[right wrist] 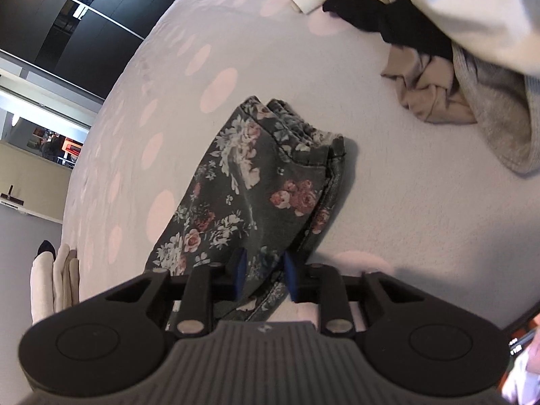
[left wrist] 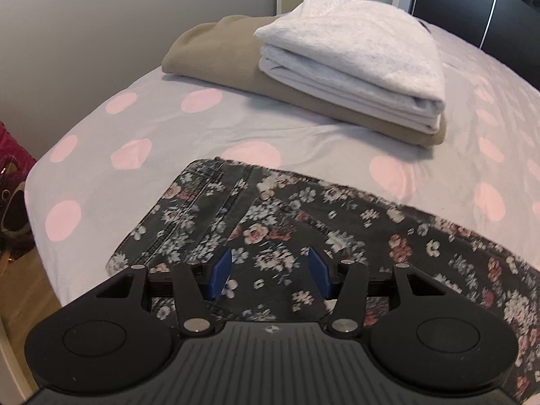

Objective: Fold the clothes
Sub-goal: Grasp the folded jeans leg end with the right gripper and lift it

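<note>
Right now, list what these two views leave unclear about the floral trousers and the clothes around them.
- Floral trousers: near end hidden under the left hand-held gripper in the left wrist view.
- Right hand-held gripper: whether its pads pinch the fabric, its body blocks.
- Unfolded pile: cut off by the frame edge, right wrist view.
- Beige garment: largely covered by the white one.

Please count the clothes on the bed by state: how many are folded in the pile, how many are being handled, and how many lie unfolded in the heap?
Folded: 2, white towel on beige garment
Handled: 1, floral trousers
Unfolded: at least 4, cream, black, beige, grey
Total: at least 7
</note>
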The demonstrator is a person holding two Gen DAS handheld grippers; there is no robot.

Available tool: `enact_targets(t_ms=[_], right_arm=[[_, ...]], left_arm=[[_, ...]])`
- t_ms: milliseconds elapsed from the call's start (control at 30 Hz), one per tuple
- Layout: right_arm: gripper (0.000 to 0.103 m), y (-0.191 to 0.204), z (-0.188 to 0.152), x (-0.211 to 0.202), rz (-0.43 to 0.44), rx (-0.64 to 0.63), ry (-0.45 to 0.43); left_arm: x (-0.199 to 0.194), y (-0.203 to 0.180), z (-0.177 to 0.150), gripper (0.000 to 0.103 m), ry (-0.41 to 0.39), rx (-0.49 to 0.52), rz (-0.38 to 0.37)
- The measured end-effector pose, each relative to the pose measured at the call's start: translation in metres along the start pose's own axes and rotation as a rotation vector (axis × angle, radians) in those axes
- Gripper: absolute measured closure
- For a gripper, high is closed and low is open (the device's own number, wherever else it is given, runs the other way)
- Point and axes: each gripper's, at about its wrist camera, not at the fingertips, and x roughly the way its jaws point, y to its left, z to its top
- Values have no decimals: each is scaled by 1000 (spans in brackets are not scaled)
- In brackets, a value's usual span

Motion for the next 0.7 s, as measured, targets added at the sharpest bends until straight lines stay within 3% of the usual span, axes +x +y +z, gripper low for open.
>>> enact_targets(t_ms=[33,200,333,433,500,533,700], right_arm=[[97,0,0,-1,5,-2,-5],[100,8,6,-25,-11,-43,-118],[99,11,8,-19,-54,-107,-104],[90,4,5,-14,-87,-102,-70],[78,-3,7,-23,-101,-68,-113],[67,-7,9,-29,-102,-47,-140],[65,-13,20,-39,-78,-38,-182]], left_arm=[[0,-2,0,55,-1,7,-2],[1,-5,-2,55,5,35,5],[1,-3,-2,55,9,22,-4],[1,-2,-3,55,15,19,-10],[1,0,-4,55,18,12,-11],[2,1,-4,55,20,7,-11],[5,2,-4,55,31,-3,-19]])
